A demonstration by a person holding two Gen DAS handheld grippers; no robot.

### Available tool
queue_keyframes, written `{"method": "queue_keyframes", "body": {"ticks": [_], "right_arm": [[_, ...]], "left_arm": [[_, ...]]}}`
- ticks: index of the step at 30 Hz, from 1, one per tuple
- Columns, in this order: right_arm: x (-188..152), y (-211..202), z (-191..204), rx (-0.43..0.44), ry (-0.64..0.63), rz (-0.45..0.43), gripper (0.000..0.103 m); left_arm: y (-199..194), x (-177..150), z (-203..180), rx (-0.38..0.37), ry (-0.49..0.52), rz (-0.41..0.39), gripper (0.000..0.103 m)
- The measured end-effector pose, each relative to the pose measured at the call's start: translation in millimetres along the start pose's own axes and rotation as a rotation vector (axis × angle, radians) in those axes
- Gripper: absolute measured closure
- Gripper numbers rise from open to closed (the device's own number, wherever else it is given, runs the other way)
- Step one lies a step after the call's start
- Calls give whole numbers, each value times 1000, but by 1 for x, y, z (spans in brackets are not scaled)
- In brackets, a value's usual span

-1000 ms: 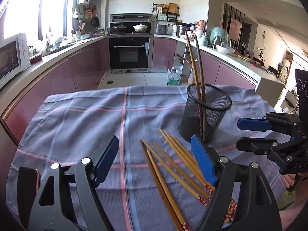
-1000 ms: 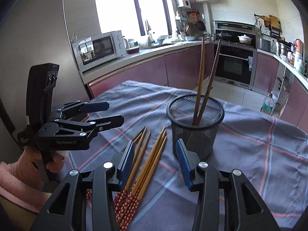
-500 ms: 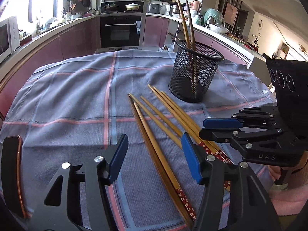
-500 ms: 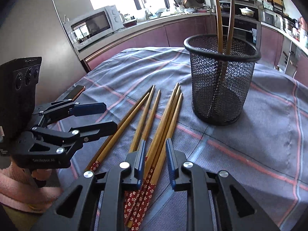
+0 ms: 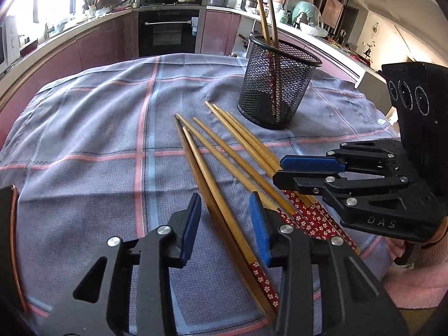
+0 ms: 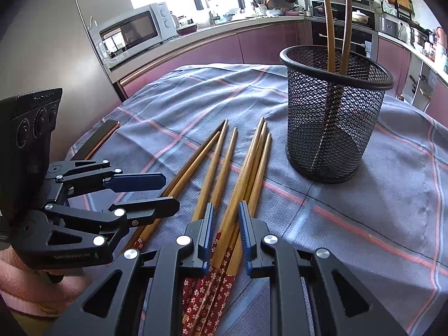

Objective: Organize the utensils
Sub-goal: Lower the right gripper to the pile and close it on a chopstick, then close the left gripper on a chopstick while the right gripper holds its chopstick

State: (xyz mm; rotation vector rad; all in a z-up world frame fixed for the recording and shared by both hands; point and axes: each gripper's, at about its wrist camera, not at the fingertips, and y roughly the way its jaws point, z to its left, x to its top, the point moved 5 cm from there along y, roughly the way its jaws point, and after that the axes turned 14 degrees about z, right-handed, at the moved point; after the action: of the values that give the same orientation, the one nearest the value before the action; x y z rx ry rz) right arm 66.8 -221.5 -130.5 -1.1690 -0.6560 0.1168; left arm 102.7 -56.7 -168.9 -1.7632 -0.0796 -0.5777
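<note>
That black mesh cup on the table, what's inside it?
Two dark wooden chopsticks stand tilted inside the mesh cup, their tops sticking out above the rim. Nothing else shows through the mesh; its very bottom is too dark to see clearly.

chopsticks' [image 6: 207, 288] patterned ends cut off, phone [image 5: 7, 240] half cropped
</note>
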Motion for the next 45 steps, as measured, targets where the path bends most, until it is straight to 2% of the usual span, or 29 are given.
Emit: {"method": "queue_keyframes", "body": {"ticks": [7,10,13,25,29,31,35,45], "right_arm": [[-3,1,-7,27,33,8,93],[-4,-2,-9,36,37,7,98],[-6,-4,-10,46,37,8,98],[-5,-11,-11,71,50,-9,98],[-4,-13,-10,80,47,-12,98],[-5,-13,-10,84,46,-15,98],[-3,-12,-10,90,48,-20,98],[-7,-21,-14,89,44,-46,98]], "left_arm": [[4,-1,4,-11,-10,18,73],[4,-1,6,-14,-18,26,80],[3,-2,10,-44,-30,32,84],[-7,-1,14,-88,-31,16,86],[-3,-1,14,-87,-31,34,89],[1,-2,14,-86,-33,48,94],[2,-2,16,-98,-47,57,94],[2,-3,10,-35,-38,78,95]]}}
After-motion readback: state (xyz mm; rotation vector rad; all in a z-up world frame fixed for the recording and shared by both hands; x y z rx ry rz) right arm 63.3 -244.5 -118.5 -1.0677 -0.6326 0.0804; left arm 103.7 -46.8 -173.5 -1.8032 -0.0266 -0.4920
